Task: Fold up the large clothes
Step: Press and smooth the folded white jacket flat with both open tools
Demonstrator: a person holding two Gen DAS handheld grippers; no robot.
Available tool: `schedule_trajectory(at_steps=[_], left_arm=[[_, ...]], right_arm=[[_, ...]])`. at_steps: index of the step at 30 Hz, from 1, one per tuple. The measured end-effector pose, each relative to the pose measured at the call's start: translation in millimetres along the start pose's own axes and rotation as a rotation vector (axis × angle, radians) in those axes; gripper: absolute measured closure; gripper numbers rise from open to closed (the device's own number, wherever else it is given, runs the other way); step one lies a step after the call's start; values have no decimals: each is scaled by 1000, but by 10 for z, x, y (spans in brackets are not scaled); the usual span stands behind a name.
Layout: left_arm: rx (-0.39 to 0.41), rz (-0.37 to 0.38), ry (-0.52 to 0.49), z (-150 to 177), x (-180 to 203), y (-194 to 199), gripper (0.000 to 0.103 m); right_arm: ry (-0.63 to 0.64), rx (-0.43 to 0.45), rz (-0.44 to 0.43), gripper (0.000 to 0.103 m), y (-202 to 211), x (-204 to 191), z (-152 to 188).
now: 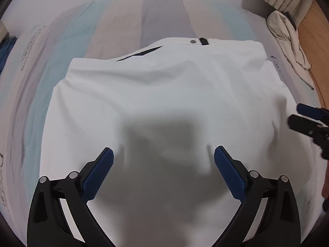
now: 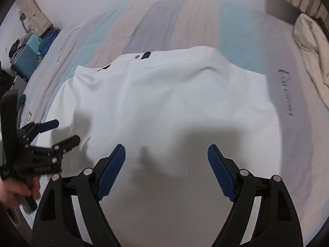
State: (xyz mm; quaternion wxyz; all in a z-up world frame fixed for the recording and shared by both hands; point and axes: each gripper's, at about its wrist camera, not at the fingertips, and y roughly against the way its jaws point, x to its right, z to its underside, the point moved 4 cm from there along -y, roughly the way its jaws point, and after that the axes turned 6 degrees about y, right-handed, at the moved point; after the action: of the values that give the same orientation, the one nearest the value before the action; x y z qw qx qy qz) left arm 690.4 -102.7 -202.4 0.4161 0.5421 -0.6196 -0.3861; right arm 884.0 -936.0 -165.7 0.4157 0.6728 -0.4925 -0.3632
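So the white garment (image 1: 164,94) is lying spread across the bed (image 1: 230,20), filling the middle of both wrist views. Looks like trousers or a skirt to me: there's a waistband along its far edge with a metal snap (image 1: 193,41) and a black tab (image 1: 203,41), plus a dark slit pocket (image 1: 139,53) in the upper left part. It's already doubled up into a fairly compact slab, though the surface is a bit rumpled.

Both tools are empty right now. The left gripper (image 1: 163,154) has its jaws spread wide above the near part of the cloth, nothing between the pads, only its shadow on the fabric. The right gripper (image 2: 166,151) is the same story, jaws apart and not touching anything. Each one also pokes into the edge of the other's view, low at the side, so they hang over opposite ends of the near edge.

My read: this is the gap between folds, one fold laid and let go. Next move probably calls for dropping both sets of jaws onto the near edge or corners, pinching all layers, then carrying them up toward the waistband. The tricky part is grabbing every layer so nothing slides.

There's a beige cloth (image 1: 287,33) bunched at the upper right and a blue suitcase (image 2: 25,58) at the upper left, both well clear.
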Motion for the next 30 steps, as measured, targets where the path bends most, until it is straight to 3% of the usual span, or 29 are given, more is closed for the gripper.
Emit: schedule_trajectory(at_steps=[8, 13, 24, 30], left_arm=[[-57, 6, -7, -95, -142, -411, 6], [-65, 17, -16, -95, -171, -551, 5], [-94, 7, -14, -90, -181, -689, 5], [-106, -6, -30, -87, -157, -638, 5]], right_arm=[[4, -101, 29, 24, -608, -28, 73], [4, -132, 46, 18, -828, 16, 101], [32, -144, 52, 14, -996, 64, 135], [11, -133, 42, 14, -870, 170, 196]])
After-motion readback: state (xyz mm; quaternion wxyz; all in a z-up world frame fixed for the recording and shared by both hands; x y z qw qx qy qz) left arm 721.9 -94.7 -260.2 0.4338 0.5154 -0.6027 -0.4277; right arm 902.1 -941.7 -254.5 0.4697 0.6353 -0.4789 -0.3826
